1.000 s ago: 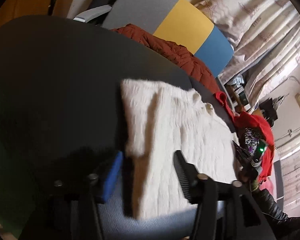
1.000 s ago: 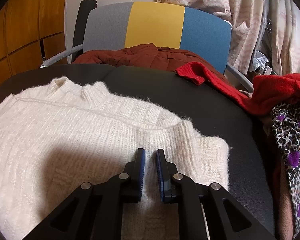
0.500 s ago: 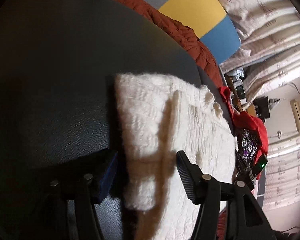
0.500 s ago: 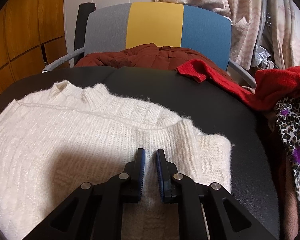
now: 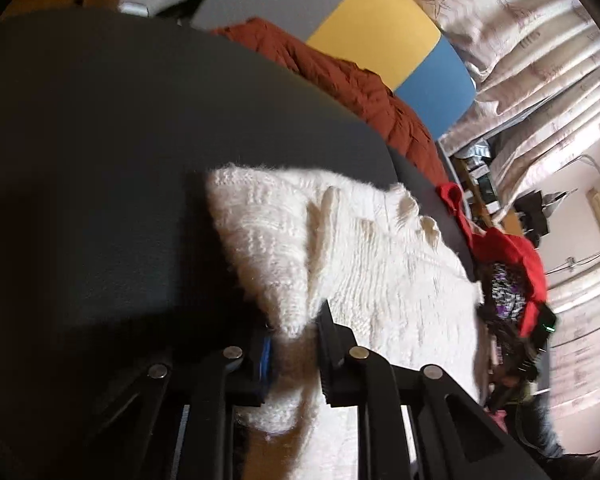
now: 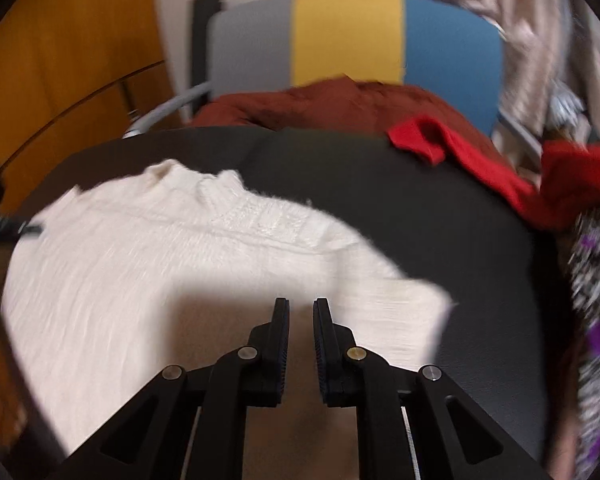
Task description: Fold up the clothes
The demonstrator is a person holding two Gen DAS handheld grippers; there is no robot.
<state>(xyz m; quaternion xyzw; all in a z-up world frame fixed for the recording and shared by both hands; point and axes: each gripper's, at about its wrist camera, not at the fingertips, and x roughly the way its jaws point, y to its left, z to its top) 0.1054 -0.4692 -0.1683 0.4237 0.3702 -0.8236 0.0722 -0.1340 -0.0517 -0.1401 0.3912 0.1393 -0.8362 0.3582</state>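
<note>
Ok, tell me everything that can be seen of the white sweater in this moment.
The white sweater is a fluffy, chunky knit in cream, with ribbed rows and a short stand-up collar. It lies mostly flat on the dark tabletop, collar toward the striped chair. One side is folded inward. The left gripper has just been closing and now pinches a corner of its edge. The right gripper, jaws nearly shut, is over the fabric; whether it holds any cannot be told. The red garment lies apart from it.

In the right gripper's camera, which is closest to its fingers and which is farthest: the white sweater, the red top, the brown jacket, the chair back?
1. White sweater, right under the right gripper.
2. Red top, farther off at upper right.
3. Brown jacket, past the dark surface's far edge.
4. Chair back, behind the jacket.
</note>
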